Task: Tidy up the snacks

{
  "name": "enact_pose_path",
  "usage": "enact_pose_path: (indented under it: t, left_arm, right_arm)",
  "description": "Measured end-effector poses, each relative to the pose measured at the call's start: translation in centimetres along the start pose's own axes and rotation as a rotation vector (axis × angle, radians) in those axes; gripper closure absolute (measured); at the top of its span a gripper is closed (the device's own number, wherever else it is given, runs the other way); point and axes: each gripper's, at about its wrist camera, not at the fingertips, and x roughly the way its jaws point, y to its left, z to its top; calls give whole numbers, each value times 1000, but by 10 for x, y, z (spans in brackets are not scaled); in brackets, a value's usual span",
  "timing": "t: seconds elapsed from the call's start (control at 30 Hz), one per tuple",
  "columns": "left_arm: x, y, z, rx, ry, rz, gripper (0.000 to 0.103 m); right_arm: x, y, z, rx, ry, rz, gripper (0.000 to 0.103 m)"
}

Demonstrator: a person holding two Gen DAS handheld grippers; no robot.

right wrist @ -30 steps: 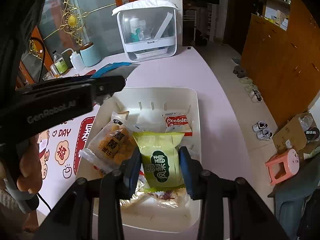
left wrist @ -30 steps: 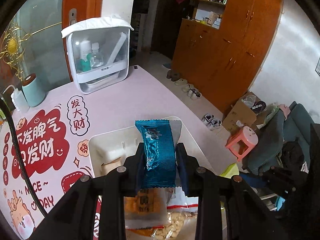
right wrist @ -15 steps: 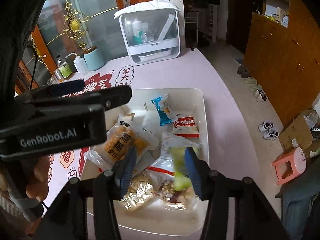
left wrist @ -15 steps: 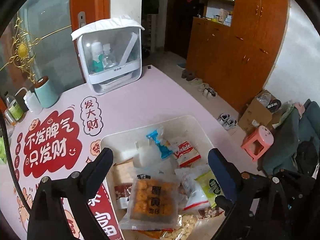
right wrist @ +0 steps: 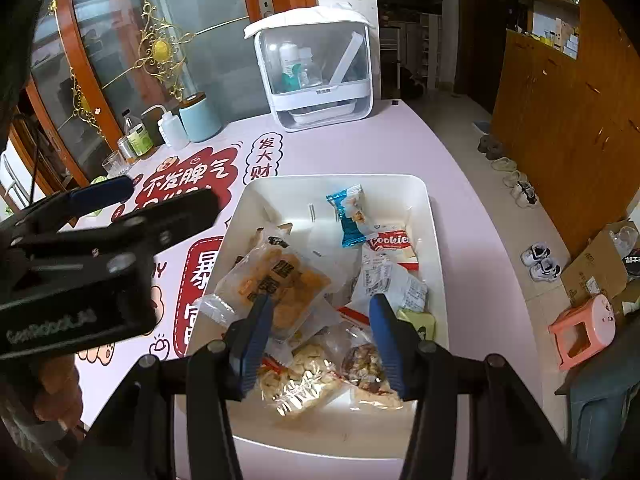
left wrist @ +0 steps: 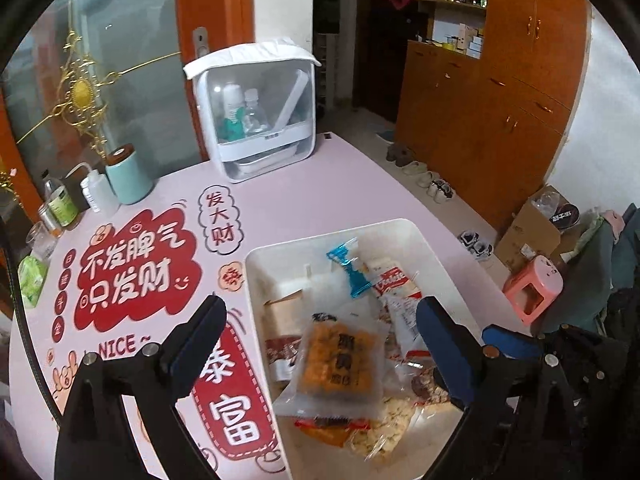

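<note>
Snacks (right wrist: 332,272) all down in white bin (right wrist: 336,178) on pink counter (right wrist: 400,140), piled loose toward near end: orange pack (right wrist: 276,280) on top at left, blue pack (right wrist: 348,216) and cookie pack (right wrist: 390,242) toward far wall, green pack (right wrist: 416,320) wedged against right wall, clear nut bags (right wrist: 364,360) underneath at front. Left tongs (left wrist: 320,304) just opened, spread wide, nothing between them, hovering over near-left corner of bin. Right tongs (right wrist: 320,300) also just opened, about half spread, nothing pinched; orange pack and nut bags only seen below through the gap, not touched as far as can be told. Reads as the tail of a drop-off step: both sides empty above the bin, load delivered. No loose snack visible on the counter in either view, so probably either last delivery or a sort within the bin to follow; cannot tell which. If tidying next: needs one pack picked off the top, orange one likeliest, tongs lowered and closed on a flat edge, not across the puffed middle. Slippery film, overlapping packs, so risk of dragging a neighbour along. Left side needs clearing away first to avoid a clash over the bin.
</note>
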Motion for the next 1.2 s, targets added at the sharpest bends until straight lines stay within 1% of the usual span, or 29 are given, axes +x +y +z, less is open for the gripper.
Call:
enact_pose_path:
  t: [0.2,0.5,0.6,0.77,0.9,1.03,1.1,1.2]
  left_arm:
    - [-19,20,-20,-18,2,38,8]
    - [-54,60,-67,-68,39,107,8]
    - [-70,74,-83,-84,41,145,8]
    - [-99,99,-103,-147,38,204,7]
    - [-122,115,-115,-199,30,244,7]
    - [-138,125,-120,-237,39,274,6]
    - [-143,128,-122,-251,46,284,4]
    - [-149,130,-125,-264,48,290,4]
  right_arm:
    - [-1,14,-9,7,3,11,52]
    - [-16,59,-29,-1,-7,31,52]
    - [-25,74,-34,-6,-21,36,52]
    - [-38,94,-34,0,-37,59,52]
    - [-55,110,-30,-7,-72,62,52]
    - [-68,123,-28,-14,-101,49,52]
    - [-71,129,-29,-26,-110,48,52]
    - [-72,137,-29,-39,-114,47,52]
